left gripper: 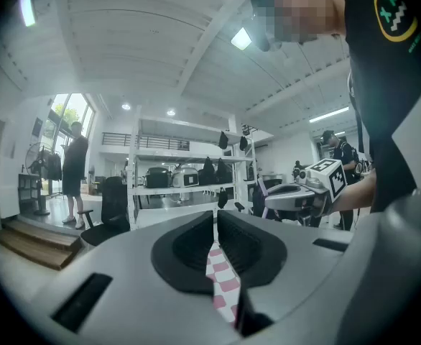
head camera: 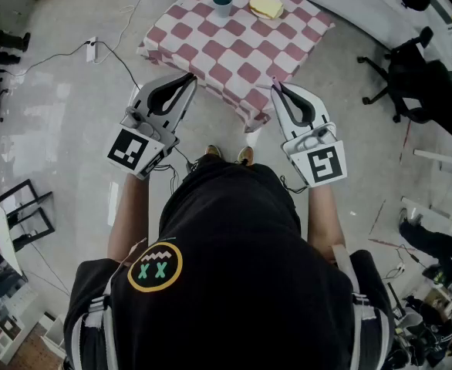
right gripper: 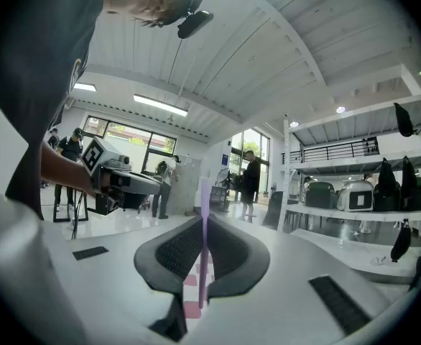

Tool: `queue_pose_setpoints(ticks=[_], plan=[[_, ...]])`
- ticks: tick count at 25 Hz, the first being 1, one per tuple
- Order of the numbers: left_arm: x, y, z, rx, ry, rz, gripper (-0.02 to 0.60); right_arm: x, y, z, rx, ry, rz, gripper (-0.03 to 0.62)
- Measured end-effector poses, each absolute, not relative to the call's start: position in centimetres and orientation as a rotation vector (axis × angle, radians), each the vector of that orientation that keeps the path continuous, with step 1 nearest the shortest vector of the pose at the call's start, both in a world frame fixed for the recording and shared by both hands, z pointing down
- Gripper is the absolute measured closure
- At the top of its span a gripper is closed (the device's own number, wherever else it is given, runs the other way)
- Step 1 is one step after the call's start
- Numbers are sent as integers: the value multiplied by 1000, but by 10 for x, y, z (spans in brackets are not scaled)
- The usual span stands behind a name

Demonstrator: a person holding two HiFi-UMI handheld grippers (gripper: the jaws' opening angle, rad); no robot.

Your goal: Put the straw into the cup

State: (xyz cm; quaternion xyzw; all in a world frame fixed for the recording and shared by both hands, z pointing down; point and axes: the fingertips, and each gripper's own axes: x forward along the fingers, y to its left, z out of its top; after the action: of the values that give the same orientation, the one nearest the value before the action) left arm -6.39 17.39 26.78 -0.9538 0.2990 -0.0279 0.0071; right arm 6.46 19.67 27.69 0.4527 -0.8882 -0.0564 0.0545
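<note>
A teal cup (head camera: 222, 2) stands on the far side of a table under a pink-and-white checked cloth (head camera: 234, 52). My right gripper (head camera: 275, 88) is shut on a thin pale purple straw (right gripper: 204, 214), which stands upright between the jaws and pokes out past the tips (head camera: 273, 82). This gripper hovers over the table's near edge, well short of the cup. My left gripper (head camera: 191, 77) is shut with nothing in it, level with the right one at the table's near left edge. In the left gripper view the closed jaws (left gripper: 215, 215) show only checked cloth through the gap.
A yellow round object (head camera: 266, 6) lies on the cloth right of the cup. A black office chair (head camera: 419, 75) stands at the right, and cables with a power strip (head camera: 92, 48) lie on the floor at the left. White shelving (left gripper: 185, 185) and other people stand farther off.
</note>
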Motion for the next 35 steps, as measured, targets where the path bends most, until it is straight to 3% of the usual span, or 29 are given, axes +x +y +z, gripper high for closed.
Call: queue_pose_setpoints(ticks=[35], plan=[[-32,180,266,-2966,966,-107,548,92,196,283,1335,-2713,-198,553]])
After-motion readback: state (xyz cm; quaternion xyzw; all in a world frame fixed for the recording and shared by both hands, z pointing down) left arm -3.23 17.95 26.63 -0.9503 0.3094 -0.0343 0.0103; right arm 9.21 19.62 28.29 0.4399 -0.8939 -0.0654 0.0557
